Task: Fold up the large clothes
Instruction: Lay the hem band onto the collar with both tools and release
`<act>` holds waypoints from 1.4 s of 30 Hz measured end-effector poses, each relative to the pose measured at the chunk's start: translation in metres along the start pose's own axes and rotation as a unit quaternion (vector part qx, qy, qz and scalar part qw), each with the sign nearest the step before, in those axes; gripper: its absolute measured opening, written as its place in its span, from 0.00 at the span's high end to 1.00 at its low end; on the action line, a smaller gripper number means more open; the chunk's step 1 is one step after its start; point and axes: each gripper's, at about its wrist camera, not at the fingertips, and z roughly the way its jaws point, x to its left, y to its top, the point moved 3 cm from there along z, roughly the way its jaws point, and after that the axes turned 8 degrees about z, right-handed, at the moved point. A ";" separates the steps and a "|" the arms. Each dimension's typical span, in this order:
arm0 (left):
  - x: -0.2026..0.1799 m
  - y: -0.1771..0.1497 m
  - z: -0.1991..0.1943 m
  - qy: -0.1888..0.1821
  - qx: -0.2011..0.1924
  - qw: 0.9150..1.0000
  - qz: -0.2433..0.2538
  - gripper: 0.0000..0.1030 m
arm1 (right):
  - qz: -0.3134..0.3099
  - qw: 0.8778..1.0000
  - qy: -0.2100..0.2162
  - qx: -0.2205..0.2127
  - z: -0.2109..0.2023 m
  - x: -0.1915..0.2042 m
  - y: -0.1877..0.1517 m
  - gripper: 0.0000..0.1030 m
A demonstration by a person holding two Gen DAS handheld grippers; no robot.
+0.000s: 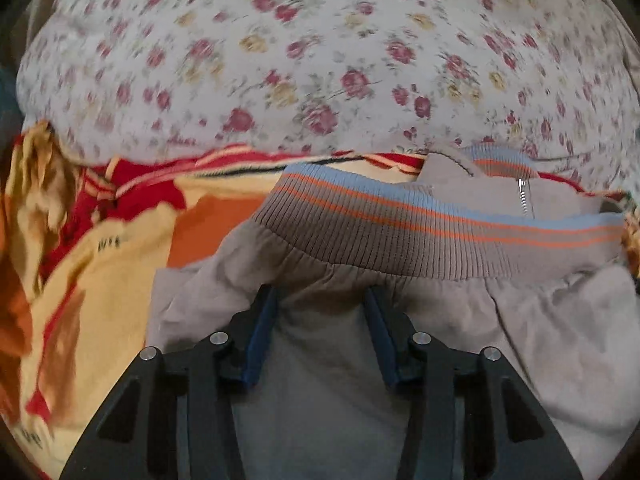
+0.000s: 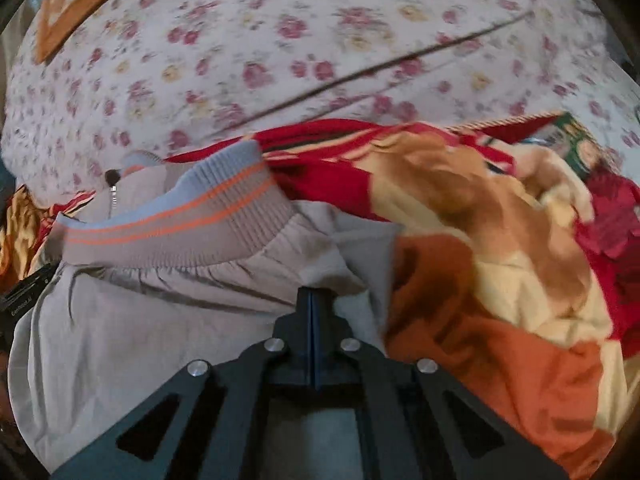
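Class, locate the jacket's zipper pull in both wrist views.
The zipper pull sits upper right in the left wrist view and far left in the right wrist view, just behind the striped ribbed band, near the floral sheet.

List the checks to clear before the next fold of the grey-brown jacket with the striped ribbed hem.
1. Left gripper open over grey-brown jacket: ok.
2. Left pads pressing fabric: not ok.
3. Right gripper shut: ok.
4. Fabric pinched between right pads: cannot tell.
5. Striped ribbed hem lying flat: not ok, curled.
6. Red-and-yellow blanket clear of jacket: not ok, it lies underneath.
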 end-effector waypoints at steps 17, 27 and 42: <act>0.021 0.025 -0.066 -0.038 -0.132 0.989 -0.059 0.61 | 0.016 0.998 0.023 -0.057 -0.037 0.010 0.013 1.00; 0.036 0.006 0.024 -0.044 0.010 0.991 -0.124 0.60 | -0.063 0.998 -0.003 -0.021 0.015 0.059 0.043 0.74; -0.009 0.011 -0.071 -0.112 -0.115 0.985 -0.062 0.60 | -0.083 0.987 0.087 -0.107 -0.075 0.083 0.015 0.67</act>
